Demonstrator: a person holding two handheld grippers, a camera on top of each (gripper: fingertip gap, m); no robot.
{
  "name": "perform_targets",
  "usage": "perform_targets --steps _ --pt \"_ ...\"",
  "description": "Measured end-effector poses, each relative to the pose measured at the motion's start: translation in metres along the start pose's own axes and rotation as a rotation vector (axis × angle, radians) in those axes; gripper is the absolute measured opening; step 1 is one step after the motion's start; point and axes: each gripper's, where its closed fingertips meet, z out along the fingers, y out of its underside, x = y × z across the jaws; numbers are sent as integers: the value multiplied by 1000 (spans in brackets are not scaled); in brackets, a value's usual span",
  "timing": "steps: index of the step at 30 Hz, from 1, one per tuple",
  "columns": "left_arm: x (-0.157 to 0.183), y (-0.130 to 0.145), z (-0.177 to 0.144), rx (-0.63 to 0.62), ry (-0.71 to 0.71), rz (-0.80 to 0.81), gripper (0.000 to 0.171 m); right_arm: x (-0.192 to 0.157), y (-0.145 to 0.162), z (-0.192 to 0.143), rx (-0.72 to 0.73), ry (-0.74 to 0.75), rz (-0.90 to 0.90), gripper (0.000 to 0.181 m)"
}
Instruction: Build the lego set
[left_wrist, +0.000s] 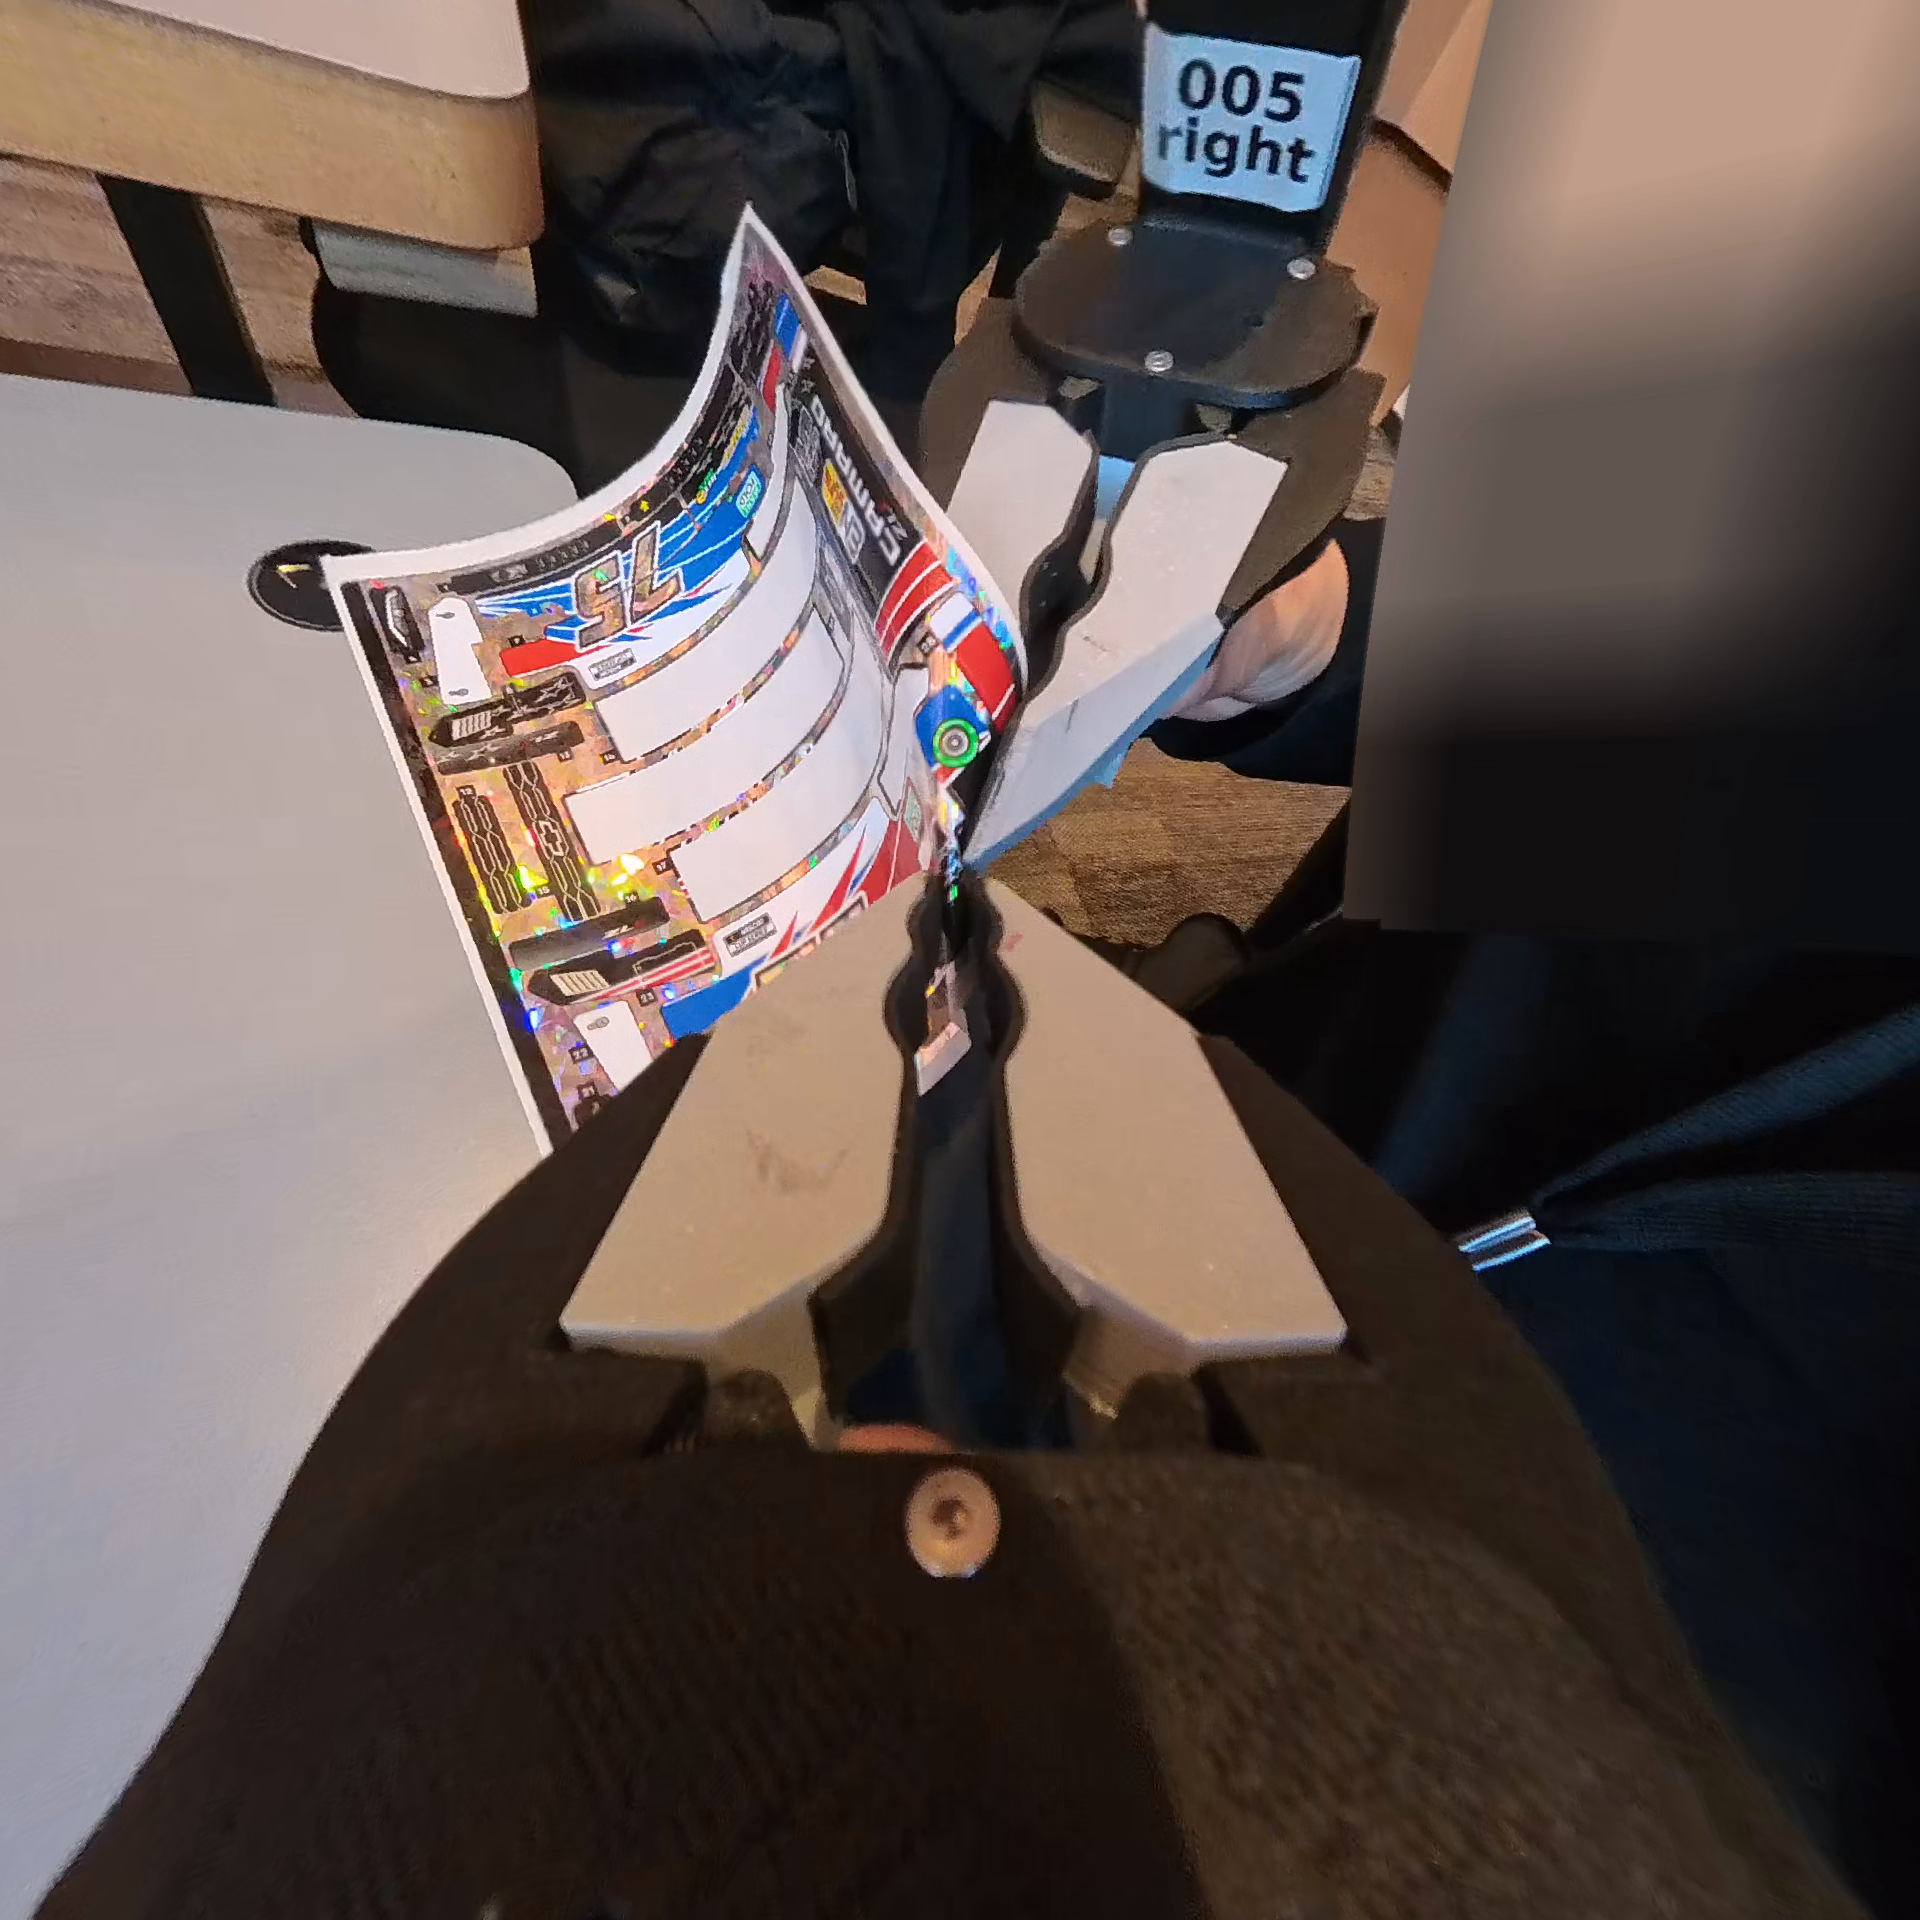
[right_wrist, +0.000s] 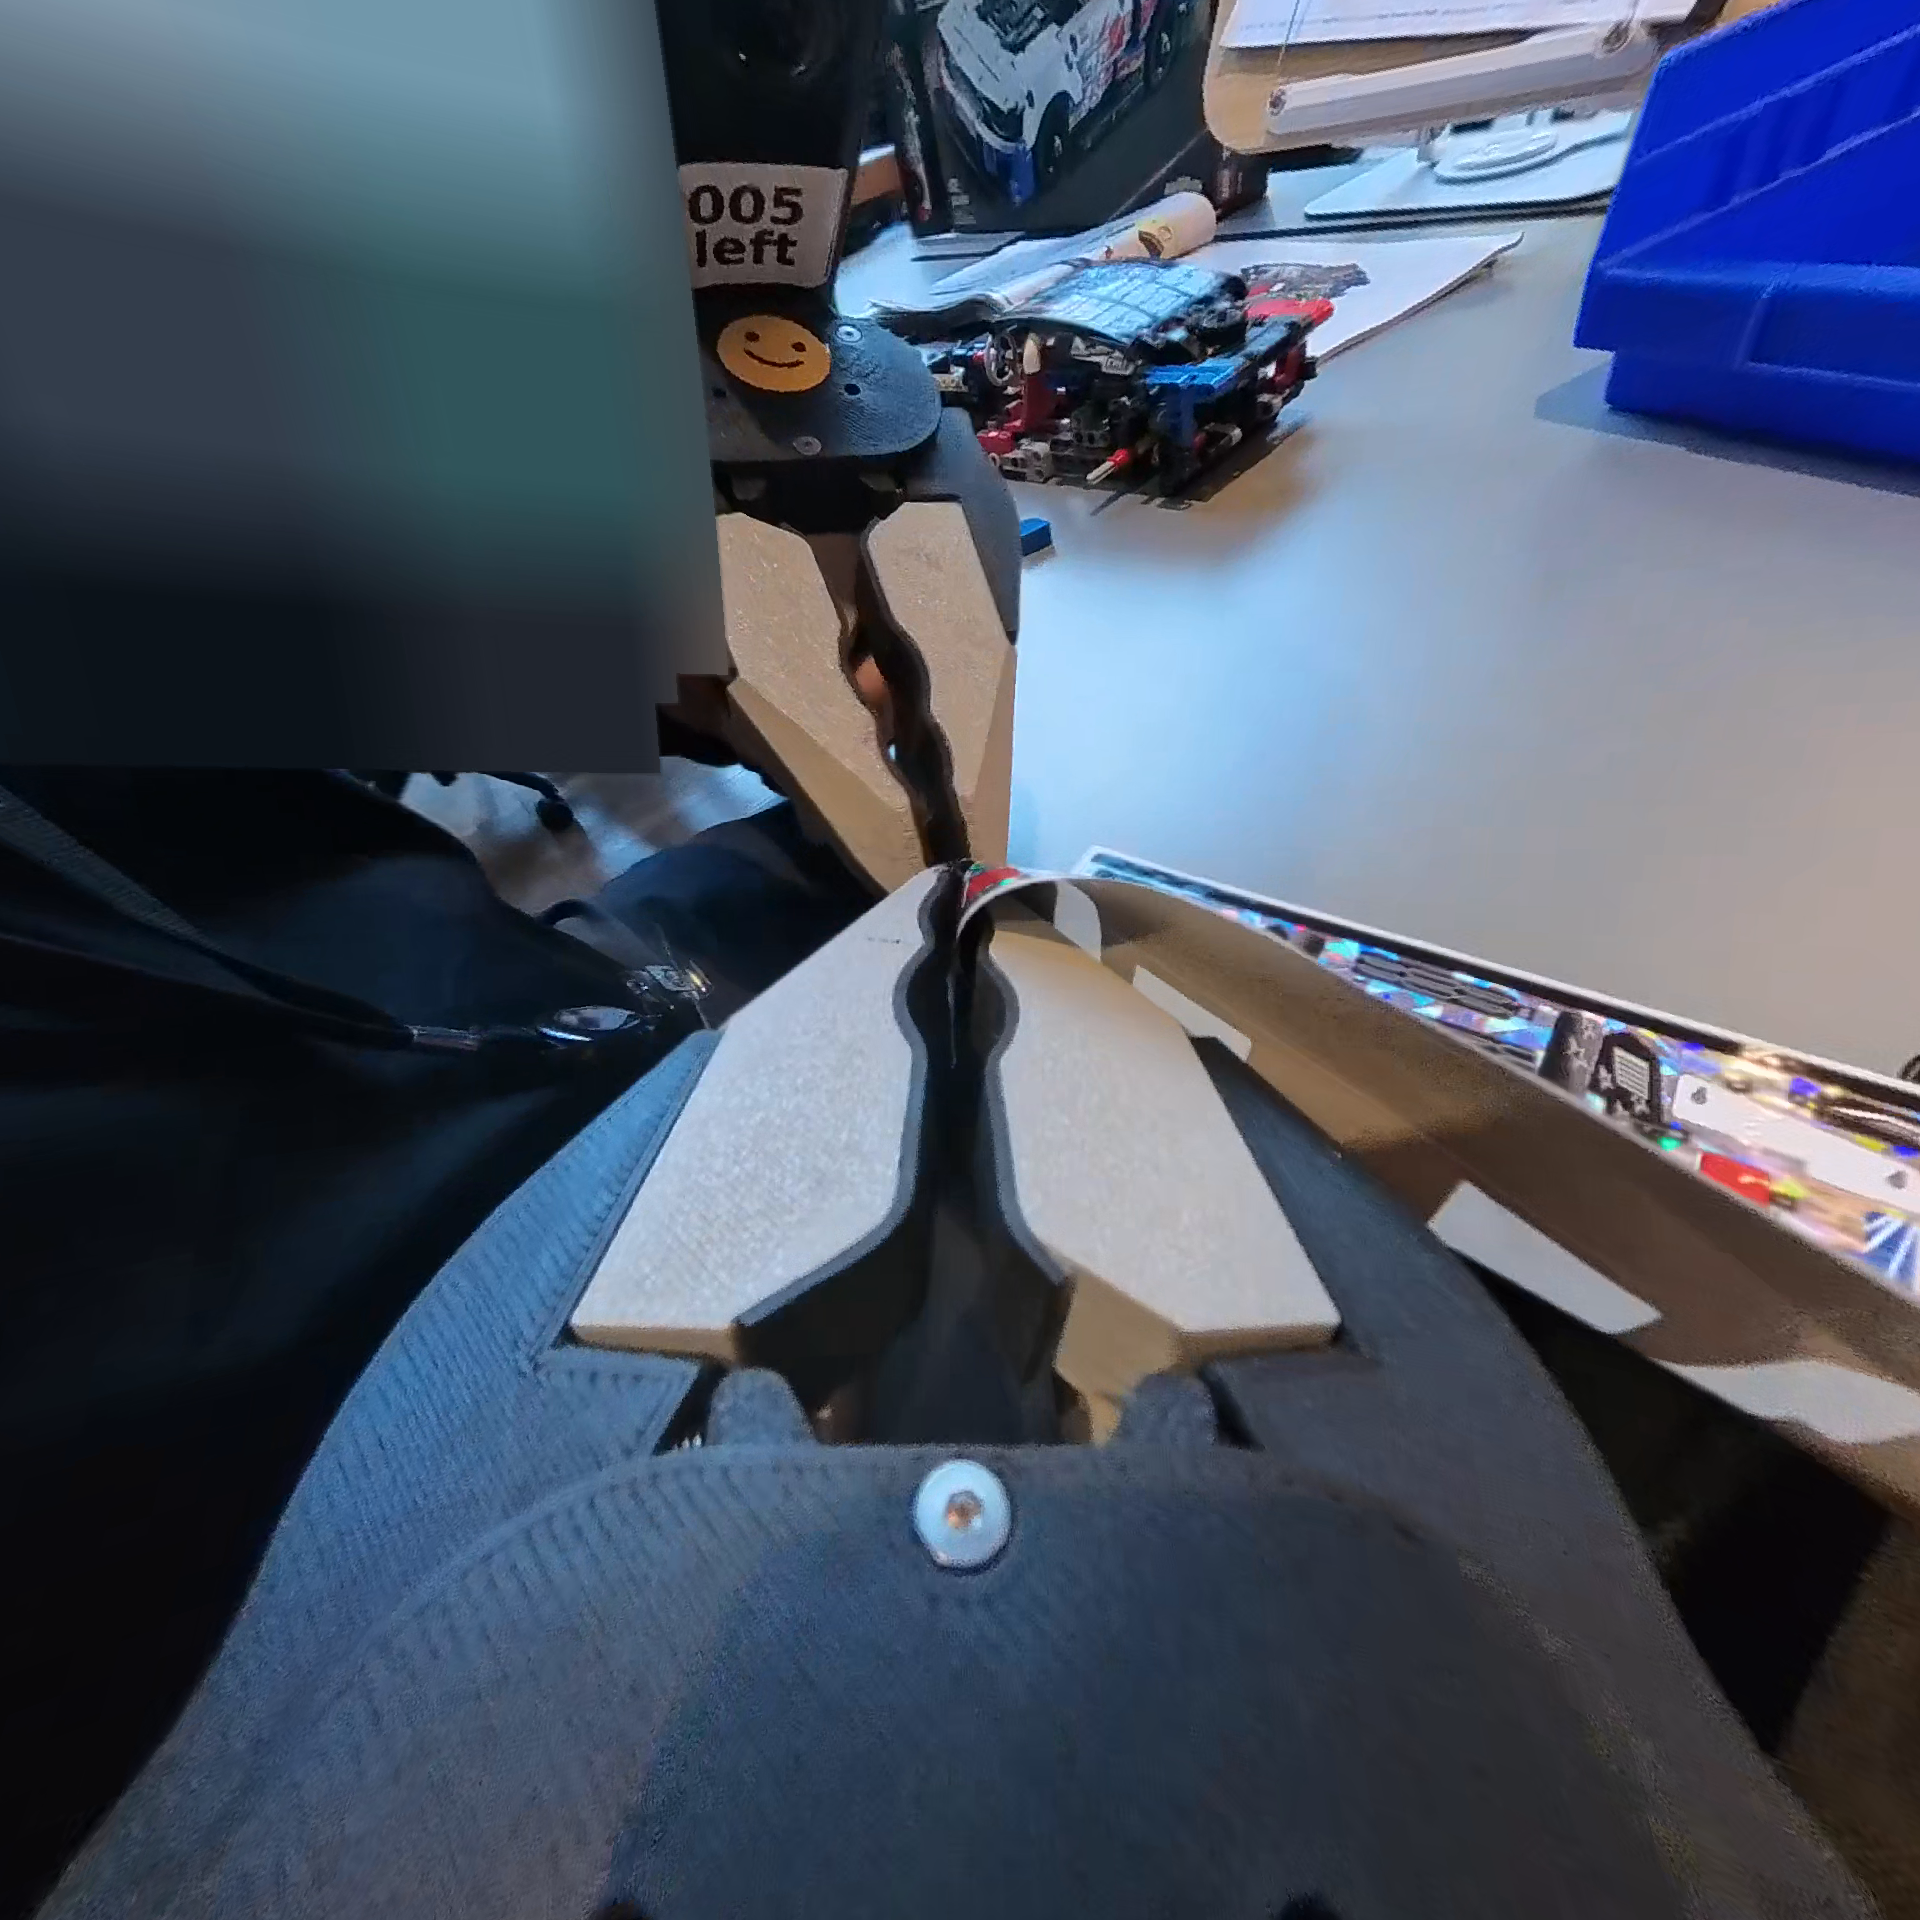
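Sticker sheet (left_wrist: 707, 727), corner pinched by left tool (left_wrist: 951, 894), right tool (left_wrist: 977, 831) alongside

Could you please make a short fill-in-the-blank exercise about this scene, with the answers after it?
1. Both grippers pinch one corner of the glittery ____ sheet.
2. The left gripper and the right gripper are both ____.
3. The half-built lego car stands on the ____.
4. The storage bin is ____ in colour.

Answers: sticker; shut; table; blue
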Motion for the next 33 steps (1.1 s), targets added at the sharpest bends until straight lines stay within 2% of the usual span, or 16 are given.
perform_targets --steps 4,14,16,19,22,26,33 --pt "-3 -1 -2 -2 -46 38 1 2 -2 0 3 21 31 0" --pt "-11 4 3 -67 -191 117 7 12 4 3 118 -141 514 0" --pt "-13 8 4 -98 -222 146 8 13 8 4 119 -158 565 0" --pt "-8 10 7 -87 -166 72 18 15 11 4 98 -122 525 0" --pt "-9 6 3 -26 -100 -28 10 14 8 5 84 -95 461 0" --pt "-5 5 1 -4 21 -152 13 12 8 6 65 -70 398 0" --pt "-4 5 -1 16 87 -190 16 11 8 7 58 -63 376 0"
